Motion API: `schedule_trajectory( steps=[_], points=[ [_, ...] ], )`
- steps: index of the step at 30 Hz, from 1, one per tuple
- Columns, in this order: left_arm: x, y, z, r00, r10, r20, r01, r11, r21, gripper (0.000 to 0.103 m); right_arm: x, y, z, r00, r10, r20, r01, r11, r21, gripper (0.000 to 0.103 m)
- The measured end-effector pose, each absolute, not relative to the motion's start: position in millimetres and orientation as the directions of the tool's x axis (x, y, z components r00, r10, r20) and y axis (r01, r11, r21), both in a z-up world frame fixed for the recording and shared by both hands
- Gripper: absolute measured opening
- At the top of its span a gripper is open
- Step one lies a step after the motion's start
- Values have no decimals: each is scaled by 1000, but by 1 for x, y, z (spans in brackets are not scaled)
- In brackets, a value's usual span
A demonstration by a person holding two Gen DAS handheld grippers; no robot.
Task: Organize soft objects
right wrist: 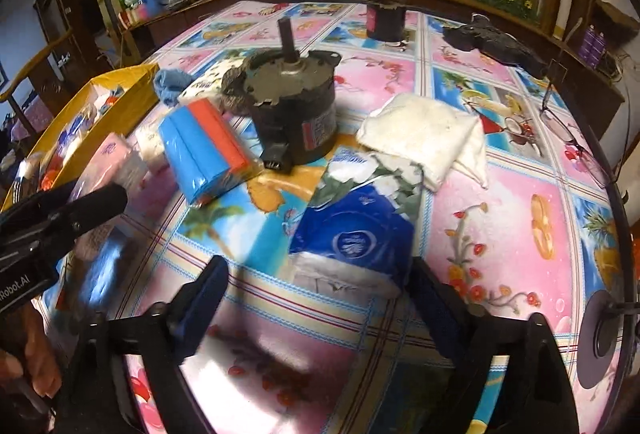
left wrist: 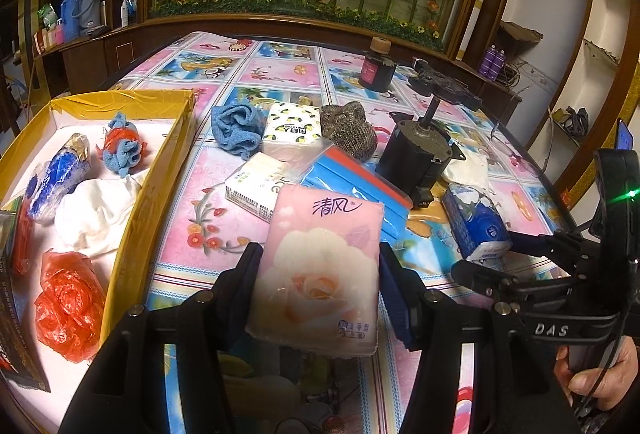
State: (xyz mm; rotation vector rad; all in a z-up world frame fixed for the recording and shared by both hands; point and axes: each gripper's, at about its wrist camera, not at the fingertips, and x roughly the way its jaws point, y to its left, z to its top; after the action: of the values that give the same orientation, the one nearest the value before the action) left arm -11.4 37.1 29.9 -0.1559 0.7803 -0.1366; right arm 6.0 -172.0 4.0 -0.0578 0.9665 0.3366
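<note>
Left claw (left wrist: 318, 274) clenched on the pink tissue pack (left wrist: 318, 270), one pad on each long side; pack raised off the counter (left wrist: 208, 201), tilted, rose print facing up; yellow box (left wrist: 148, 189) just to its left, open-topped.

Box contents: white cloth (left wrist: 96, 211); orange plastic bag (left wrist: 70, 304); blue-and-white pack (left wrist: 60, 173); blue rag wrapped with red (left wrist: 122, 147); a dark printed packet at the near corner.

Beyond the held pack, on the counter: blue pack with an orange edge (left wrist: 356, 185); small white tissue pack (left wrist: 256, 185) touching it; lemon-print tissue pack (left wrist: 292, 129) behind; blue towel (left wrist: 236, 127) to the left of that; brown knitted bundle (left wrist: 348, 129) to the right.

Right claw (right wrist: 320, 286) released, jaws standing wide; blue floral tissue pack (right wrist: 356, 230) lies on the counter between the fingertips; right finger close against the pack's edge, left finger well apart from it; pads not pressing.

Outward from there: white folded cloth (right wrist: 424, 129) touching the pack's far end; black motor (right wrist: 292, 105) upright beside it, shaft pointing up; dark jar (right wrist: 384, 17) near the far edge; eyeglasses (right wrist: 572, 129) at the right rim.
</note>
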Motion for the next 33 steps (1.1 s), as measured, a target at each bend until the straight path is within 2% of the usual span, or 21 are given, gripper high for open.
schedule_trajectory(
  steps=[7, 8, 9, 10, 14, 16, 22, 33],
  points=[
    [-12, 39, 30, 705, -182, -685, 64, 979, -193, 56, 24, -181, 7, 507, 270, -819, -235, 957, 170, 87],
    [-12, 39, 30, 705, -182, -686, 65, 979, -193, 56, 24, -179, 6, 521, 244, -818, -234, 962, 139, 84],
    [-12, 39, 30, 704, -184, -686, 65, 979, -195, 56, 21, -177, 7, 530, 217, -820, -228, 968, 109, 64],
    [-12, 39, 30, 704, -183, -686, 64, 979, -195, 56, 19, -176, 8, 542, 202, -816, -229, 969, 87, 62],
    [-12, 39, 31, 706, -182, -685, 64, 979, -194, 56, 11, -183, 14, 577, 229, -784, -221, 968, 119, 61],
    [-12, 39, 31, 709, -179, -682, 62, 979, -193, 56, 0, -184, 27, 613, 303, -730, -266, 949, 171, 61],
    [-15, 38, 33, 723, -145, -675, 42, 985, -167, 56, -44, -153, 64, 697, 450, -559, -470, 875, 119, 62],
    [-30, 29, 45, 784, -43, -619, 6, 998, -62, 56, -49, -153, 66, 698, 466, -544, -482, 867, 125, 62]
  ],
)
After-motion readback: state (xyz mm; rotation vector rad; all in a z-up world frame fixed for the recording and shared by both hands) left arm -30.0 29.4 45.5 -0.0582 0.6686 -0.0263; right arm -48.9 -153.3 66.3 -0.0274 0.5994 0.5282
